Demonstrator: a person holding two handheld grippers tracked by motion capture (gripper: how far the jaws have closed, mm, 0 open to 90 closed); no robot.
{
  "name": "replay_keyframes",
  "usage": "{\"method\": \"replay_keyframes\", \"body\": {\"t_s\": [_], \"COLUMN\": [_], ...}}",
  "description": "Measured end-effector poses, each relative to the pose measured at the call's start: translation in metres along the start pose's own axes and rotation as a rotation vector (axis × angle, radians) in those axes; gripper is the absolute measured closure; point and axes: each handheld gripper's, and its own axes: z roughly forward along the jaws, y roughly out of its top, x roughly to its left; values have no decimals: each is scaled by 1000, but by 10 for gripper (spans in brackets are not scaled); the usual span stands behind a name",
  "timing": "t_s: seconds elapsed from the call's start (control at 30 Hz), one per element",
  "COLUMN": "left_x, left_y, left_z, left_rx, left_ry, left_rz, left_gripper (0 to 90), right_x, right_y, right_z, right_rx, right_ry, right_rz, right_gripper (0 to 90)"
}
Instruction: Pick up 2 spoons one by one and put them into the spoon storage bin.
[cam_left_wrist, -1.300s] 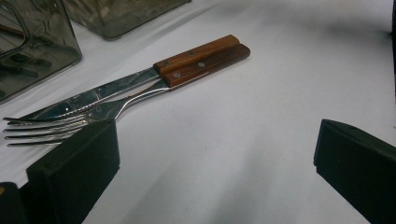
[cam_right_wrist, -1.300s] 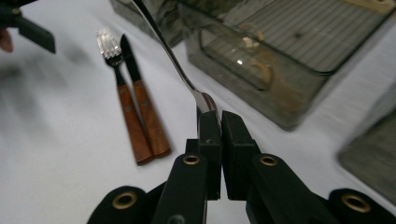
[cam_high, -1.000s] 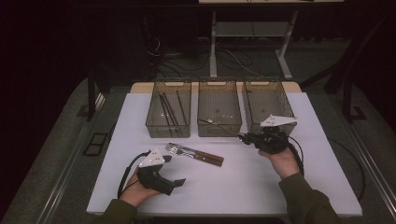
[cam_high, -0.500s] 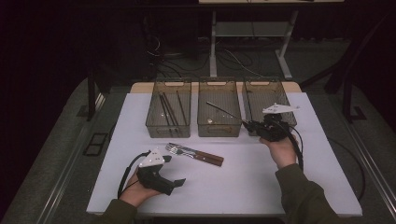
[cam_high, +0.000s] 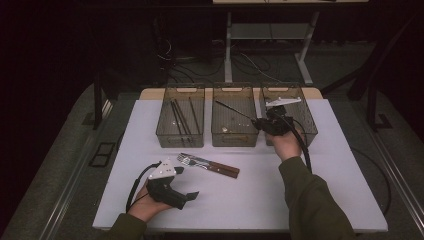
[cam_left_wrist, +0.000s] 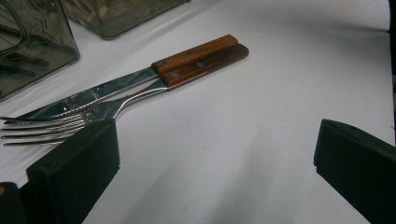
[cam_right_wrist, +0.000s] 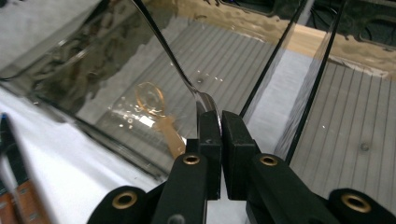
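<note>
My right gripper (cam_high: 258, 123) (cam_right_wrist: 220, 116) is shut on the wide end of a thin metal spoon (cam_high: 234, 112) (cam_right_wrist: 173, 63). The spoon's handle reaches out over the middle clear bin (cam_high: 235, 141) (cam_right_wrist: 56, 65), with the gripper at the gap between the middle and right bins. On the near left of the table my left gripper (cam_high: 186, 182) (cam_left_wrist: 215, 140) rests open with nothing between its jaws. Just beyond its left jaw lie a fork (cam_left_wrist: 51, 128) and a knife (cam_left_wrist: 116, 91), side by side, their wooden handles (cam_high: 223, 170) pointing away.
Three clear bins stand in a row at the back of the white table (cam_high: 300, 200). The left bin (cam_high: 180, 139) holds several dark utensils. The right bin (cam_high: 311, 127) sits behind my right hand. A small golden object (cam_right_wrist: 152, 100) lies on the middle bin's floor.
My right gripper has carried the spoon away from me, from the table in front of the bins up to the bins' near rim. The left gripper has stayed put.
</note>
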Motion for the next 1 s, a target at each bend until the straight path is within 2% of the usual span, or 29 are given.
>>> {"method": "replay_keyframes", "body": {"t_s": [0.17,0.5,0.53,0.63,0.83,1.0], "left_x": [0,0,0,0,0,0], "left_y": [0,0,0,0,0,0], "left_z": [0,0,0,0,0,0], "left_rx": [4,3,2,4,1,3], "left_ry": [-2,-2,-3,-2,-2,0], "left_rz": [3,4,3,4,0,5], "left_gripper": [0,0,0,0,0,0], "right_x": [0,6,6,6,4,1], "right_y": [0,-1,-1,-1,-1,-6], "right_z": [11,20,20,18,10,-6], "right_rx": [19,33,28,16,-1,-25], "right_ry": [-13,-18,-12,2,40,94], "right_rz": [20,4,6,2,1,-16], "right_gripper": [872,849,795,714,591,454]}}
